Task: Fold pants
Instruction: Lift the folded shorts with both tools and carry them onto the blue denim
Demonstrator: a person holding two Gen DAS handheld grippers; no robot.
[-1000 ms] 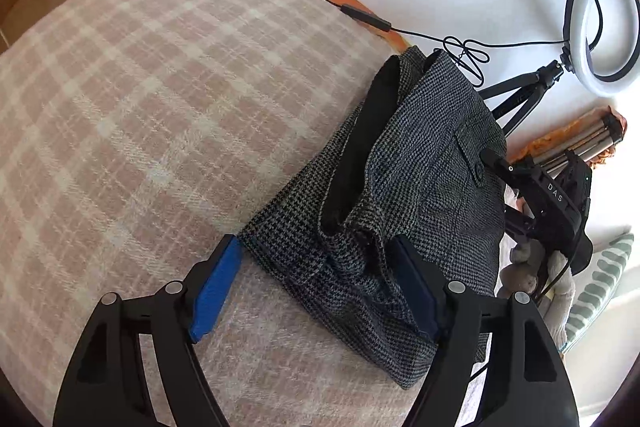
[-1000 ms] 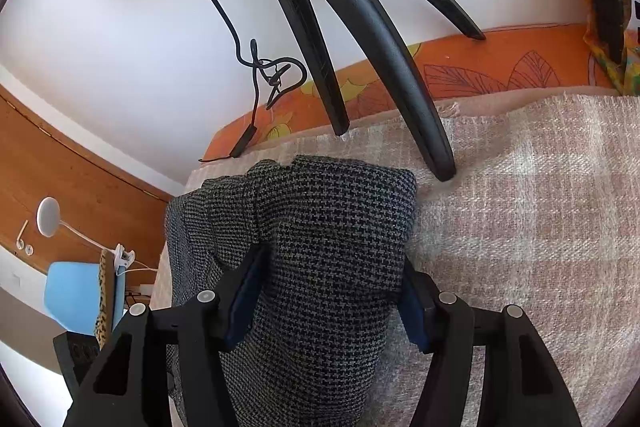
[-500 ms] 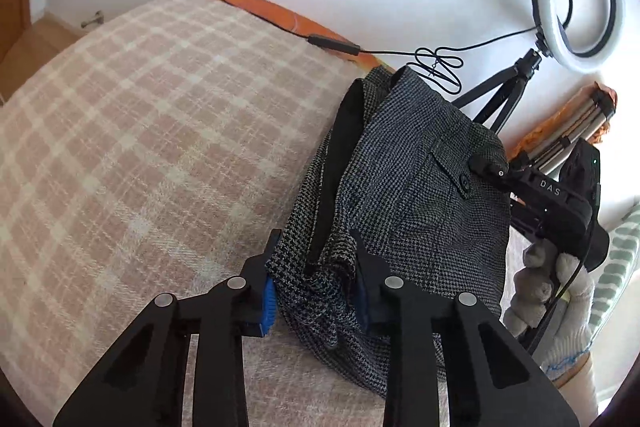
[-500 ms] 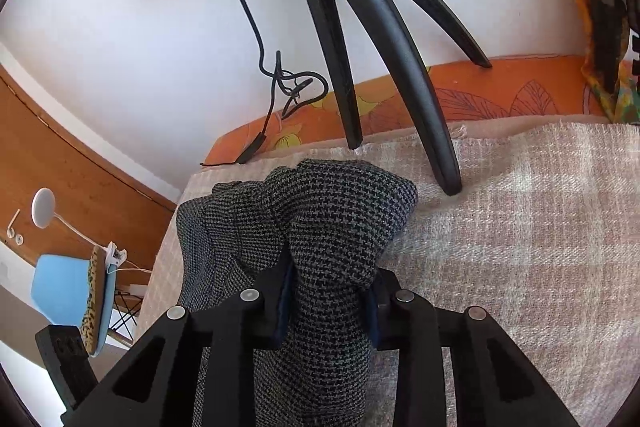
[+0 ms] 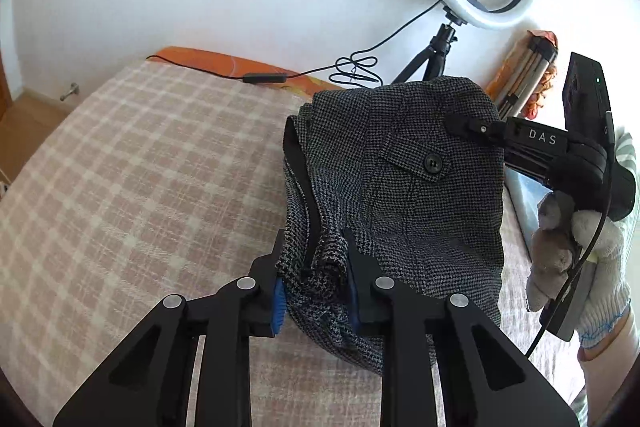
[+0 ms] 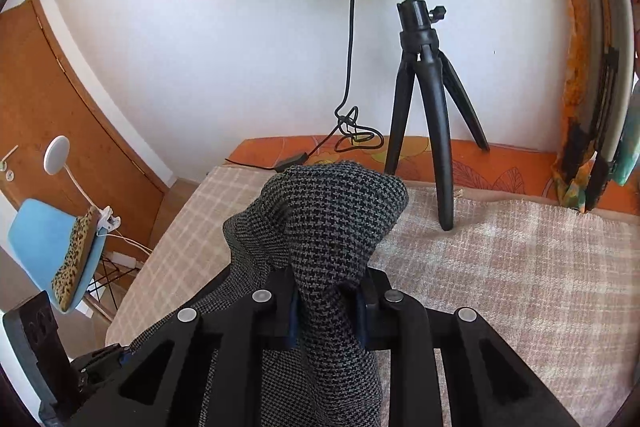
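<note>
The grey houndstooth pants are bunched and lifted above the plaid bed cover. My left gripper is shut on a gathered edge of the pants near its dark waistband lining. My right gripper is shut on another bunch of the pants, which rises between its fingers. The right gripper also shows in the left wrist view, gripping the far side of the pants beside a buttoned pocket flap.
A ring light on a black tripod stands on the bed's far edge against the white wall, with its cable trailing left. A folded orange item leans at right. A blue chair and a wooden door are at left.
Both grippers closed on the pants, having been open a second ago, and lifted the fabric up off the bed cover. The pants now hang bunched between them.
</note>
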